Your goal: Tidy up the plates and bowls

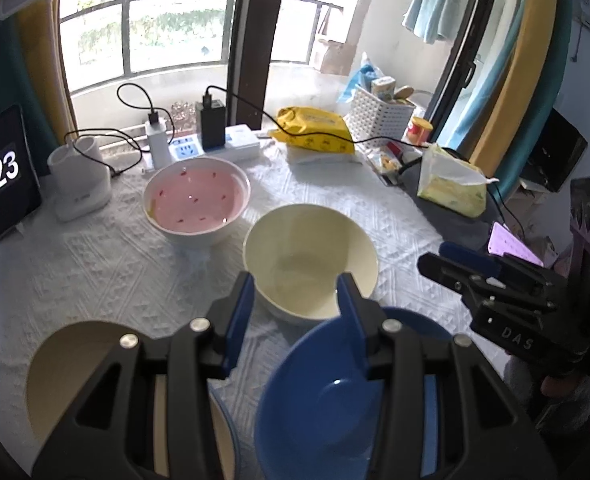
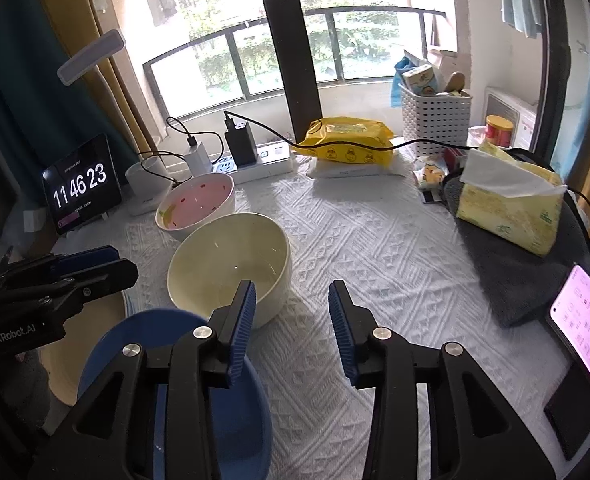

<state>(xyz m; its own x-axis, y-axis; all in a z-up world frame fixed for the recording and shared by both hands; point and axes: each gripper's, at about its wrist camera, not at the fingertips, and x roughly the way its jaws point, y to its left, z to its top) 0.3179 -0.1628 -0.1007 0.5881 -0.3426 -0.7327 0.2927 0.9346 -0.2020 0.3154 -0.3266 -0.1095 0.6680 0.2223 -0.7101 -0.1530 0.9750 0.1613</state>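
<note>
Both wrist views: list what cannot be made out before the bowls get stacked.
- Tan plate, left wrist view: the left tongs cover its right part and the picture edge cuts its bottom.
- Blue bowl, right wrist view: the right tongs hide its near part.
- Phone, right wrist view: text too small to read.
- Basket, both views: lower contents hidden by its wall.

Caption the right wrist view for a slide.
Open right gripper hovers over the white tablecloth beside a cream bowl, blue bowl and pink bowl.
</note>
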